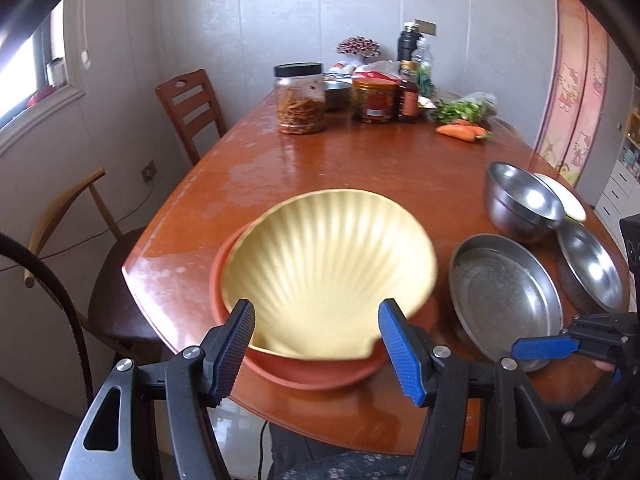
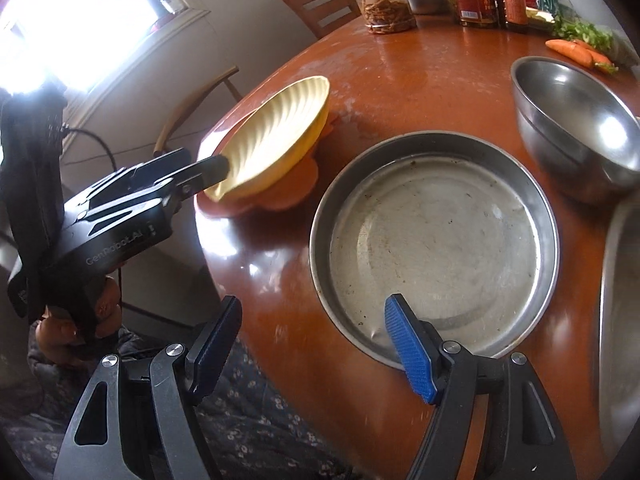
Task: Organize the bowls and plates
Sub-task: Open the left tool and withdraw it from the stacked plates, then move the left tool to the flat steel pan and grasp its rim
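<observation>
Left wrist view: the left hand-held gripper (image 1: 316,344) is spread around the yellow shell plate (image 1: 328,268), tilted on the terracotta plate (image 1: 320,372) at 6 o'clock. Right hand-held gripper (image 2: 312,344), spread, nears the steel pan (image 2: 436,248); stacking likely needs it to close on the rim.

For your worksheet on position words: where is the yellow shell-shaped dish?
The yellow shell-shaped dish sits tilted on the orange plate near the table's front-left edge, left of the flat steel pan.

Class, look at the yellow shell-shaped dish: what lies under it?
An orange plate lies under the yellow shell dish, its rim showing around the edges. The plate's centre is covered, so anything there cannot be seen.
</observation>
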Motion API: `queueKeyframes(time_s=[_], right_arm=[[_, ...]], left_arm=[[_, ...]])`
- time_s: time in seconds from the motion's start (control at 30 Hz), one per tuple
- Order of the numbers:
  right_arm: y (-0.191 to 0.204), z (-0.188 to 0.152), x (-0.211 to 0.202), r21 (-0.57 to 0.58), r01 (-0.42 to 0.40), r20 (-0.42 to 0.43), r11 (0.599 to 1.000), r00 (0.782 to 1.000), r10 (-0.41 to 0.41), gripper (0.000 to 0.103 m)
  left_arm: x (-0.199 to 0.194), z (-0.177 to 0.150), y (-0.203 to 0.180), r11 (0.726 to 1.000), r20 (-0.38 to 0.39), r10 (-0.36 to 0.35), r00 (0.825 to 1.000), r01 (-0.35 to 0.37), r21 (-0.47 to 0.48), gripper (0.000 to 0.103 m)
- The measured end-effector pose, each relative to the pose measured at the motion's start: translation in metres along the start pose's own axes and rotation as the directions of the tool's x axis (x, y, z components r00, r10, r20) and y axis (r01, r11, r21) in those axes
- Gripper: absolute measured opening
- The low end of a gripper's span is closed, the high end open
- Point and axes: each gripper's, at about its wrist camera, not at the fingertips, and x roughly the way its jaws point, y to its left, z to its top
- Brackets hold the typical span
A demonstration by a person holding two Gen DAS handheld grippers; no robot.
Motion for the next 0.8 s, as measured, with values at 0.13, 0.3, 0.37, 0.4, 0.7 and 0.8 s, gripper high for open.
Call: queueKeyframes(time_s=[0.13, 0.3, 0.37, 0.4, 0.7, 0.8], right_arm=[[0.003, -0.015, -0.01, -0.012, 0.023, 0.023, 1.0, 0.999, -0.022, 0.075], [0.002, -0.032, -0.036, -0.016, 0.071, 0.1, 0.997, 0.993, -0.07, 0.076], [-0.001, -0.036, -0.046, -0.003, 0.094, 0.125, 0.996, 0.988, -0.093, 0.076], [-0.003, -0.039, -0.051, 0.005, 0.11, 0.141, 0.994, 0.984, -0.11, 0.076], [-0.027, -0.05, -0.07, 0.12, 0.196, 0.193, 0.973, 0.957, -0.216, 0.076], [-0.035, -0.051, -0.065, 0.152, 0.195, 0.199, 0.969, 0.954, -0.223, 0.076]], left_arm=[[-0.007, -0.004, -0.017, 1.0, 0.006, -0.017, 1.0, 0.017, 0.018, 0.065], [-0.013, -0.006, -0.035, 0.999, 0.006, -0.035, 0.999, 0.034, 0.031, 0.065], [-0.013, -0.007, -0.043, 0.998, -0.001, -0.05, 0.999, 0.05, 0.028, 0.065], [-0.013, -0.007, -0.046, 0.998, -0.005, -0.054, 0.999, 0.054, 0.026, 0.065], [-0.005, -0.014, -0.064, 0.996, -0.046, -0.09, 0.995, 0.091, 0.015, 0.065], [0.0, -0.015, -0.069, 0.995, -0.057, -0.091, 0.994, 0.093, 0.022, 0.065]])
